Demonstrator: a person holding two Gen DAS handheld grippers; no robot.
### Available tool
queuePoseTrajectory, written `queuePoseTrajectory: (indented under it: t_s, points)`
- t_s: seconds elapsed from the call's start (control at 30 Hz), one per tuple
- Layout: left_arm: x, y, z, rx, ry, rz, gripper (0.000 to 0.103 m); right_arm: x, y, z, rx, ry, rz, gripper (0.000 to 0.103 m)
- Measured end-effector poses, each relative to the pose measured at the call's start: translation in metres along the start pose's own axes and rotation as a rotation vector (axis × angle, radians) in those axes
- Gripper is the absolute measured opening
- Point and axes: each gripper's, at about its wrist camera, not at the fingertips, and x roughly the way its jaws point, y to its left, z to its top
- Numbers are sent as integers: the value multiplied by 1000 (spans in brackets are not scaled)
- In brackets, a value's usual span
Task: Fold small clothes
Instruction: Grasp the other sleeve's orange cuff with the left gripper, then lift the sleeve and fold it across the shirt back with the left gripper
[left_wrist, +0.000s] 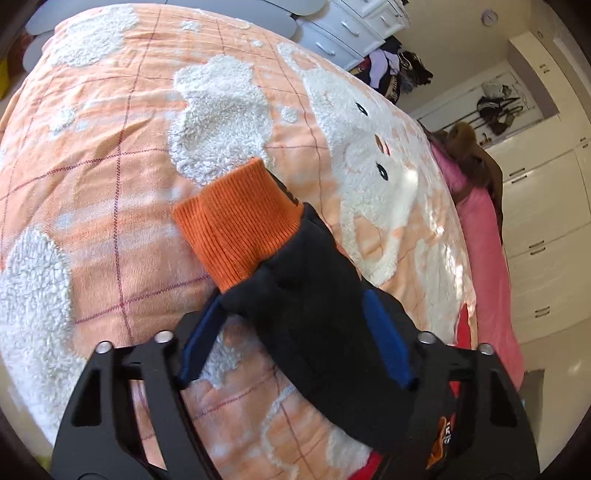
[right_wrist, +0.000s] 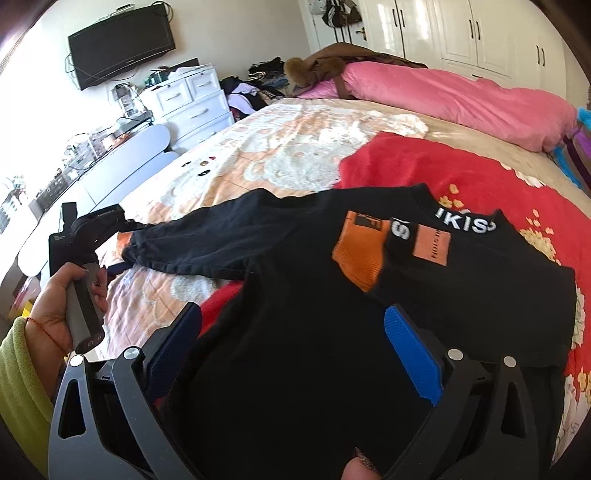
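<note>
Though spread mostly flat, not yet fully folded: black shirt (right_wrist: 295, 332) on the bed, body over a red blanket (right_wrist: 406, 173), collar with white lettering toward the far side, one orange cuff (right_wrist: 358, 254) lying on the chest. Other sleeve (left_wrist: 314, 295) stretched out sideways across a peach blanket (left_wrist: 110, 184) with fluffy white patches, ending in a second orange cuff (left_wrist: 236, 236) just past the tips of the left gripper (left_wrist: 293, 295). Jaws there about half closed, sleeve running lengthwise between the blue pads (left_wrist: 199, 343) and draped over the right-hand one; fabric touching both pads near their tips, but cannot tell whether pinched firmly or merely lying there. Seen from the right wrist, same tool held by a left hand (right_wrist: 55, 310) in a yellow-green cuff, at the end of the outstretched sleeve. Right gripper (right_wrist: 291, 314) tilted down over the lower body of the shirt, jaws spread wide, black cloth beneath and between them, nothing clamped, pads standing clear of each other with the hem area filling the gap. Fingertip visible at the bottom edge of that view. Beyond the shirt, pink quilt (right_wrist: 461, 103) along the far edge of the bed, white dresser (right_wrist: 192, 99) and wall television (right_wrist: 122, 40) to the left, white wardrobe (right_wrist: 461, 33) at the back.
</note>
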Motion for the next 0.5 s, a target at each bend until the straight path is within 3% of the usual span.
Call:
queuePoseTrajectory:
  t_s: [0.07,0.13,0.3,0.5]
  points:
    - [2,3,1,-14,-3,-11,44,-2,-7,-3,6,3,-12,99]
    - [4,4,3,-12,-6,-34,13,-3,-15,-5,14,10,-23,99]
    - [-6,-12,0,74,-28,-106,9,-15,-49,-12,34,26,-78,99]
    - [-30,-55,-16,261,-69,-188,9,-39,-111,-25,135,17,-153,99]
